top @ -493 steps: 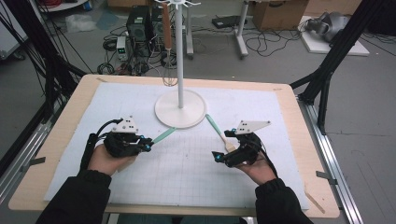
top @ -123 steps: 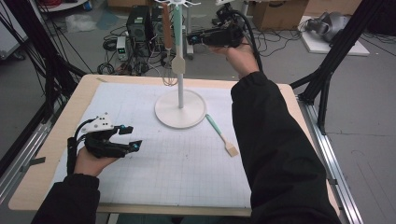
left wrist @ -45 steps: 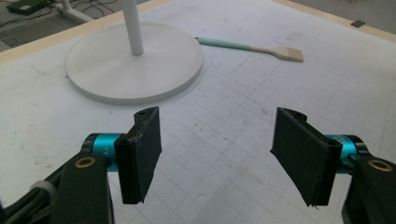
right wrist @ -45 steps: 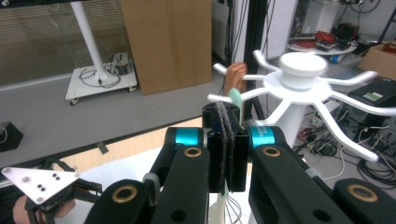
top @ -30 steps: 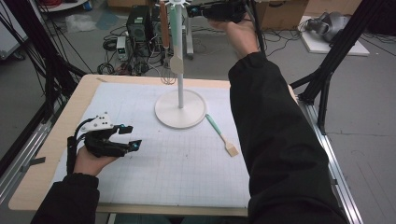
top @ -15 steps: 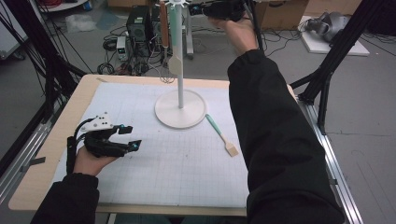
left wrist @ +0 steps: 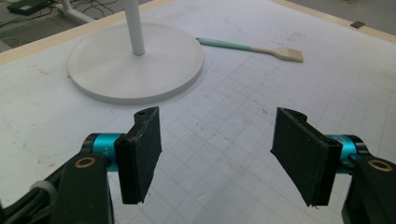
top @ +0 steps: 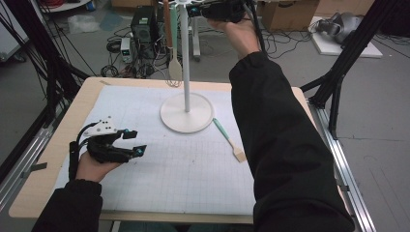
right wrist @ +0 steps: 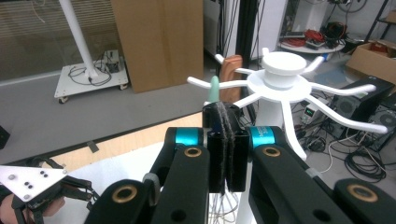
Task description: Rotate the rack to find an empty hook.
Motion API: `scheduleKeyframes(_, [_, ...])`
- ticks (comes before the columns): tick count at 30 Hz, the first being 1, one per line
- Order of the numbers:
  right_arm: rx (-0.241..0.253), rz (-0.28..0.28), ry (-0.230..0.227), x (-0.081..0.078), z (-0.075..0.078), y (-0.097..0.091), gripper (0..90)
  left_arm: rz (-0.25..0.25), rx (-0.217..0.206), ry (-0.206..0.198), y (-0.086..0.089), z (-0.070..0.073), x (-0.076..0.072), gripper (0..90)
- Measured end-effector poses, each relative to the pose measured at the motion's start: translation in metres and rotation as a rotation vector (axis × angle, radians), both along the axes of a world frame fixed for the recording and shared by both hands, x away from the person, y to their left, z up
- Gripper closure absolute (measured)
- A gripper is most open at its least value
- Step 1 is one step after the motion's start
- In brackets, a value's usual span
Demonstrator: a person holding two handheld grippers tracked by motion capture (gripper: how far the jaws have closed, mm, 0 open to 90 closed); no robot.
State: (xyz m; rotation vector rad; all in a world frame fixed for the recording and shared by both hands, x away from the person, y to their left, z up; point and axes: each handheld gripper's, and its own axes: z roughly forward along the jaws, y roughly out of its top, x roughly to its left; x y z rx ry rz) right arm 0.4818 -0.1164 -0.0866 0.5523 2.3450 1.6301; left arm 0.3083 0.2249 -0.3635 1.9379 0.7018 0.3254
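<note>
Green-handled spatula (top: 174, 46) hangs from a peg at the top of the white rack (top: 185, 58), blade down beside the pole, just left of the right claw (top: 205, 9) in the high view; its green handle tip (right wrist: 214, 88) pokes up right behind the claw's pads in the right gripper view. Right claw is raised at rack-top height, jaws clenched pad to pad; the pads meet flat and I can't tell whether anything thin is caught between them, the spatula handle sits just beyond them. A brown wooden handle (right wrist: 232, 70) hangs on a neighbouring peg, a bit further from the claw, next to the rack hub (right wrist: 284, 65). Rack base (left wrist: 135, 63) stands on the white grid mat (top: 193, 174) on the desk (top: 48, 183), well below the right claw. Second spatula (top: 229, 140), green handle and pale blade, lies flat on the mat just right of the base, below the right forearm. Left claw (top: 133, 142) rests low on the mat, well apart from the rack, jaws released and empty, pointing toward the base and the lying spatula (left wrist: 254, 47).
</note>
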Motion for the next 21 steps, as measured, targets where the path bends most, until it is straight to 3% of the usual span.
scheduleKeyframes(11, [-0.021,0.009,-0.002,-0.003,0.001,0.011,89.3,-0.004,0.007,-0.002,0.001,0.0,0.0,32.9])
scheduleKeyframes(21, [-0.002,0.016,-0.004,-0.016,-0.006,-0.003,82.8,-0.004,-0.002,0.002,0.0,0.001,-0.001,31.9])
